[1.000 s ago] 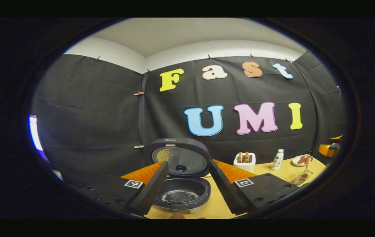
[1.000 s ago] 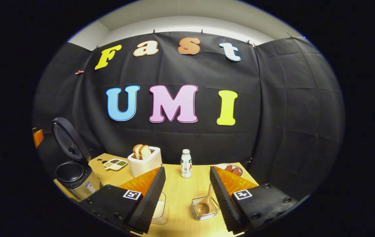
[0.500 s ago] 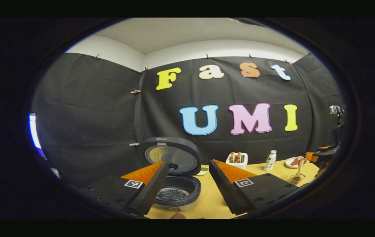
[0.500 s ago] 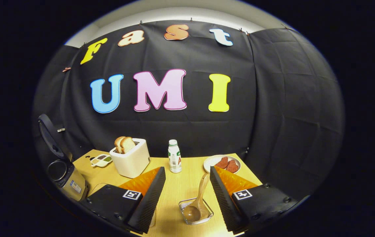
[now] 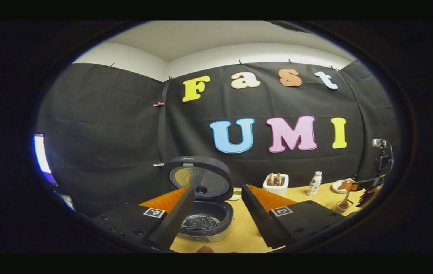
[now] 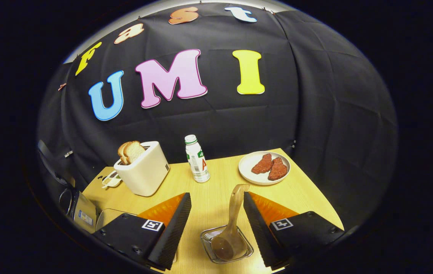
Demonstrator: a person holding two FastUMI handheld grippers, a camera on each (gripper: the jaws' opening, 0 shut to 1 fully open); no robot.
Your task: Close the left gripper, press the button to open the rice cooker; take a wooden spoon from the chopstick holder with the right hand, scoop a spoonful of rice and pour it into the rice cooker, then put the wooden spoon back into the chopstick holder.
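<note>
over the last second the right gripper [image 6: 216,228] has dropped and tipped downward toward the table [image 6: 300,190], so the wooden spoon [image 6: 233,217] now stands between its 2 fingers rather than ahead of them. the spoon's bowl rests in the chopstick holder [image 6: 210,243], a small wire basket low between the jaws, and its handle leans up toward the right finger without touching it, as far as i can tell. those jaws are spread wide with nothing clamped, so this reads as the approach to picking up the spoon, with the grasp itself not yet made. the left gripper [image 5: 216,217] has pulled back a little from the rice cooker [image 5: 201,205], which now sits smaller and just beyond the left finger's tip. its lid stands upright and a scatter of white grains lies in the pot, so the button step looks done. the left jaws are also apart and empty. in the left gripper view the right gripper shows far off past the right finger, lowered over the holder. the toaster [image 6: 142,171], bottle [image 6: 197,160] and plate [image 6: 247,169] stand well beyond the right jaws, clear of the reach.
</note>
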